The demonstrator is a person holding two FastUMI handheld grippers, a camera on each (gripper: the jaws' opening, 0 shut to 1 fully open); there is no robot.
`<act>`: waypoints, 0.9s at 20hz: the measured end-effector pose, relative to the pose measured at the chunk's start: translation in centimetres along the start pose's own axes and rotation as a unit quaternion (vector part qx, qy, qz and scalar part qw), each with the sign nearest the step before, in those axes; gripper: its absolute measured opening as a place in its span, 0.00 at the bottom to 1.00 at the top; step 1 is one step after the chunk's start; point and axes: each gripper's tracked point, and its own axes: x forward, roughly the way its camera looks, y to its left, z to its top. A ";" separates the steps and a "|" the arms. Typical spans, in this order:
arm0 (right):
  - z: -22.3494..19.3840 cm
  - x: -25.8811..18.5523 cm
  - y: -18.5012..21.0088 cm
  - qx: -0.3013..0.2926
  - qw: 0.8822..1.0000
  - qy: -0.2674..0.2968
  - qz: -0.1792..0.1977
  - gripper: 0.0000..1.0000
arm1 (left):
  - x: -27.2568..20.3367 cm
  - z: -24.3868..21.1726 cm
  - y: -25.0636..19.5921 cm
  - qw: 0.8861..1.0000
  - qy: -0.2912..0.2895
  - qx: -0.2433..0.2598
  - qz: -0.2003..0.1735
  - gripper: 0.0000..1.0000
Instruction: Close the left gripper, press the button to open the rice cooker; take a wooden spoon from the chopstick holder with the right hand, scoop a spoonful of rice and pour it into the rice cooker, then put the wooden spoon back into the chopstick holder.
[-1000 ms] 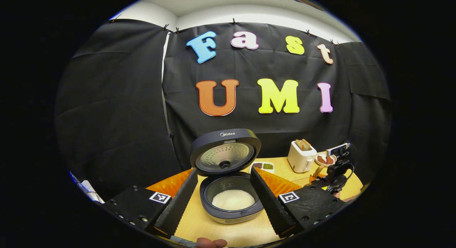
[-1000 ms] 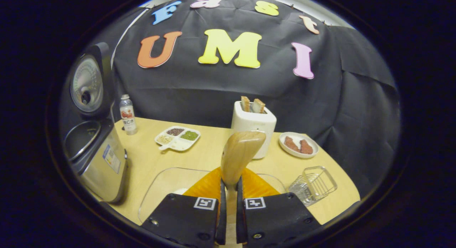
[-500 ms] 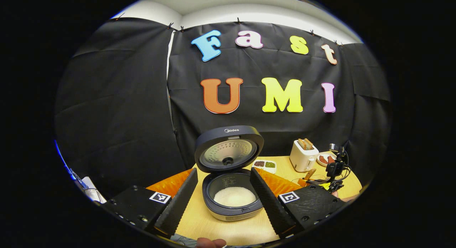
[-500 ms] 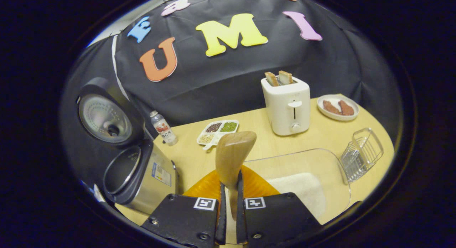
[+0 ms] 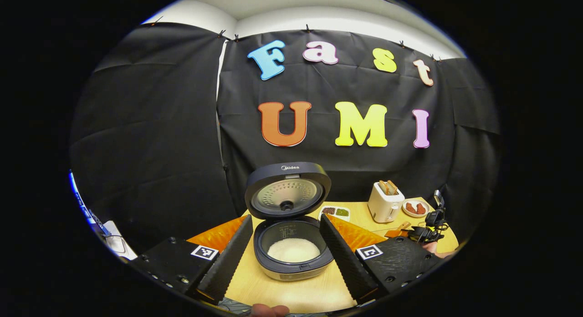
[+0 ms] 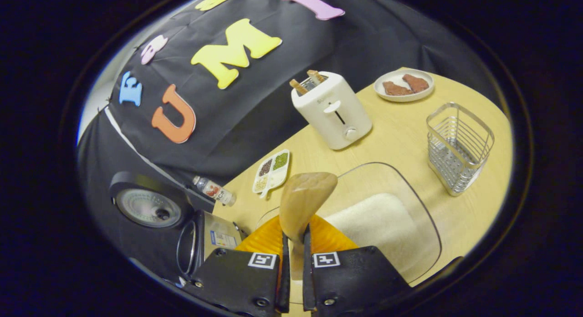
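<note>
The rice cooker (image 5: 291, 258) stands open with its lid (image 5: 286, 191) upright and white rice (image 5: 294, 249) in the pot. My left gripper (image 5: 287, 258) is open, its fingers (image 5: 230, 258) framing the cooker from a short way back. My right gripper (image 6: 294, 271) is shut on the handle of the wooden spoon (image 6: 303, 201). The spoon's bowl looks bare and hangs over the near rim of a clear glass bowl (image 6: 421, 203) holding rice (image 6: 369, 217). The wire chopstick holder (image 6: 457, 146) stands to the right of that bowl. The cooker (image 6: 182, 226) lies at lower left in the tilted right gripper view.
On the wooden table (image 6: 401, 125) stand a white toaster (image 6: 332, 109) with bread, a plate of meat (image 6: 403, 84), a divided dish of grains (image 6: 271, 169) and a small bottle (image 6: 214, 191). The far right gripper (image 5: 428, 230) shows at the table's right side.
The right gripper has rolled and come in over the glass bowl with the spoon still held. The left gripper has drawn back slightly from the cooker.
</note>
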 end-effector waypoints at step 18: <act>11.1 -9.3 7.5 0.085 0.990 -0.051 0.101 0.16 | -2.1 1.6 -2.1 0.998 -0.045 -0.033 0.020 0.95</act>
